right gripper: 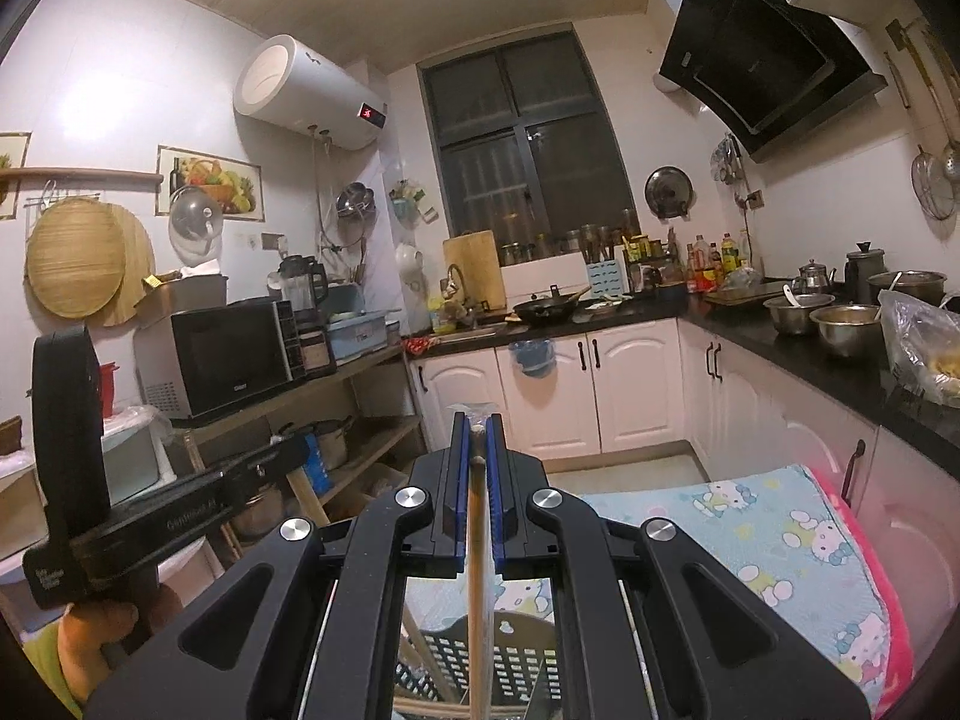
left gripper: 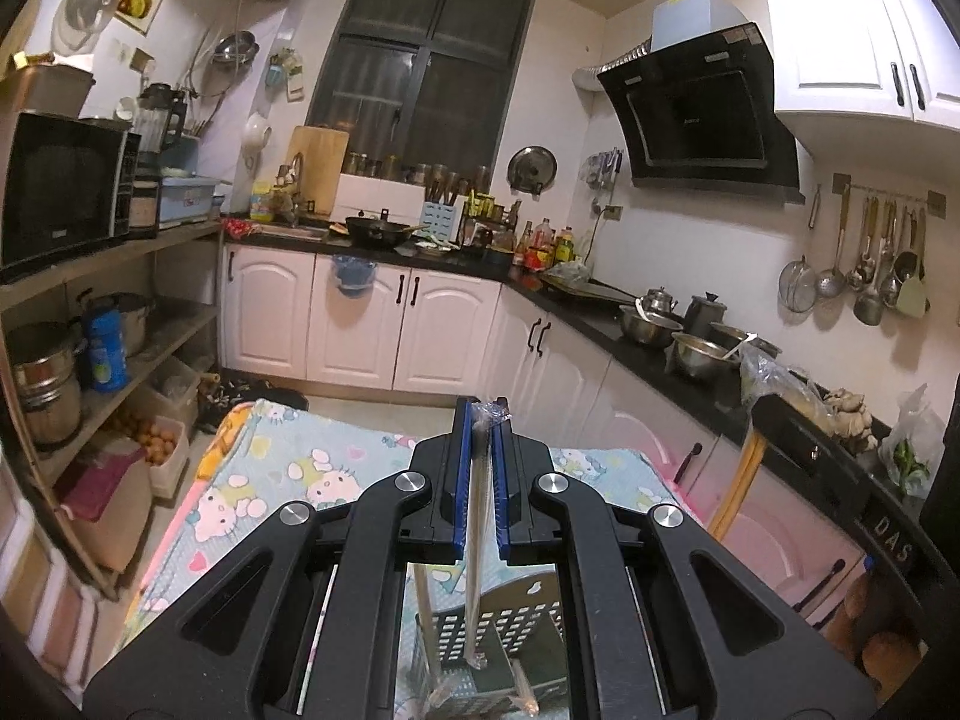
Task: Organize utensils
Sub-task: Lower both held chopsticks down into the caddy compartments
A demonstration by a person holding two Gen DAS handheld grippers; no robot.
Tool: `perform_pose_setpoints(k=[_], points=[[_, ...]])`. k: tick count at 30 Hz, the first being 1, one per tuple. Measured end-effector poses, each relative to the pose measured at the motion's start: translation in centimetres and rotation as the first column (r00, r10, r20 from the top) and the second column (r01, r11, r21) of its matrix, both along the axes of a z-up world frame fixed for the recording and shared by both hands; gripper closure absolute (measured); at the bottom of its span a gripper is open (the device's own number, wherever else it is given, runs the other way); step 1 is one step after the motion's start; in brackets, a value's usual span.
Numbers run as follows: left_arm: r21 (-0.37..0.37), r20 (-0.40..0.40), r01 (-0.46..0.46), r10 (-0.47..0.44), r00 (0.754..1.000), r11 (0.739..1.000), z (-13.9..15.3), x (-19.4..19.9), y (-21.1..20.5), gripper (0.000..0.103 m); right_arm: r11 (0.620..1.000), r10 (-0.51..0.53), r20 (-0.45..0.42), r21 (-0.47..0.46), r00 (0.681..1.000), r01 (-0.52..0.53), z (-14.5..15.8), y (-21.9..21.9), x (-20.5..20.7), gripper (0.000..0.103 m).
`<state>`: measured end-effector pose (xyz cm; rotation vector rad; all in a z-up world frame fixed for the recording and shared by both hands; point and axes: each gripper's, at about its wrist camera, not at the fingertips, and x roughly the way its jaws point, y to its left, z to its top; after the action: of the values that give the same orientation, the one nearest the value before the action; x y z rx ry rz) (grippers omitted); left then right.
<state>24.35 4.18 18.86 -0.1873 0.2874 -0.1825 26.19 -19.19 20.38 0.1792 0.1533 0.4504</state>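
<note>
Both tongs held level, pointing across the kitchen toward the window, above a desk covered with a Hello Kitty cloth [left gripper: 312, 468].

Left tongs [left gripper: 482, 420]: blue pads pressed in on a plastic-wrapped chopstick pair [left gripper: 478, 540]. It runs back between the pads and down toward the camera, lower end over a perforated utensil basket [left gripper: 474, 630] directly below. Wrapper tip sticks out just past the fingertips.

Right tongs [right gripper: 478, 426]: pinching a wooden chopstick [right gripper: 477, 588], also in clear wrap at the tip. The stick runs straight down the centre line into the same type of perforated basket [right gripper: 510, 666] below. More sticks lie angled in the basket.

The left unit's body [right gripper: 150, 516] shows at the left edge of the right wrist view, with a hand [right gripper: 96, 642] gripping under it.

Room: black L-shaped counter [left gripper: 630, 330] with steel bowls [left gripper: 696, 354], a wok [left gripper: 375, 231], white cabinets, a range hood [left gripper: 702, 114] and a microwave [left gripper: 60, 186] on wooden shelving.
</note>
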Motion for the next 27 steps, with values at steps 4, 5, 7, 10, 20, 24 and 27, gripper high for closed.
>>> perform_pose_setpoints(k=[4,5,7,10,20,24,27], points=[[-0.005,-0.022,0.008,-0.008,1.000,1.000,-1.1,0.5,0.0,0.101,1.000,-0.012,0.006,0.004,1.000,0.012,-0.4,0.2,0.7,0.097],[-0.005,-0.026,0.010,-0.010,1.000,1.000,-1.4,0.6,0.0,0.101,1.000,-0.013,0.006,0.005,1.000,0.013,-0.5,0.2,0.8,0.097],[-0.006,-0.034,0.010,-0.011,0.999,1.000,-1.9,0.7,-0.1,0.101,1.000,-0.015,0.008,0.004,1.000,0.015,-0.5,0.2,0.8,0.097],[-0.013,-0.042,0.009,-0.010,0.999,1.000,-2.6,0.9,0.1,0.101,1.000,-0.014,0.014,-0.001,1.000,0.014,-1.0,0.5,1.5,0.097],[-0.021,-0.056,0.019,-0.020,0.998,1.000,-3.9,1.4,-0.1,0.101,0.999,-0.023,0.026,-0.035,0.999,0.024,-2.7,1.9,2.8,0.097],[-0.012,-0.062,0.019,-0.020,0.998,1.000,-4.5,1.6,-0.3,0.101,0.998,-0.036,0.038,-0.045,0.999,0.037,-3.5,2.3,3.2,0.097],[-0.014,-0.071,0.019,-0.020,0.997,1.000,-5.2,1.9,-0.2,0.101,0.997,-0.046,0.039,-0.061,0.998,0.048,-4.5,2.8,3.6,0.097]])
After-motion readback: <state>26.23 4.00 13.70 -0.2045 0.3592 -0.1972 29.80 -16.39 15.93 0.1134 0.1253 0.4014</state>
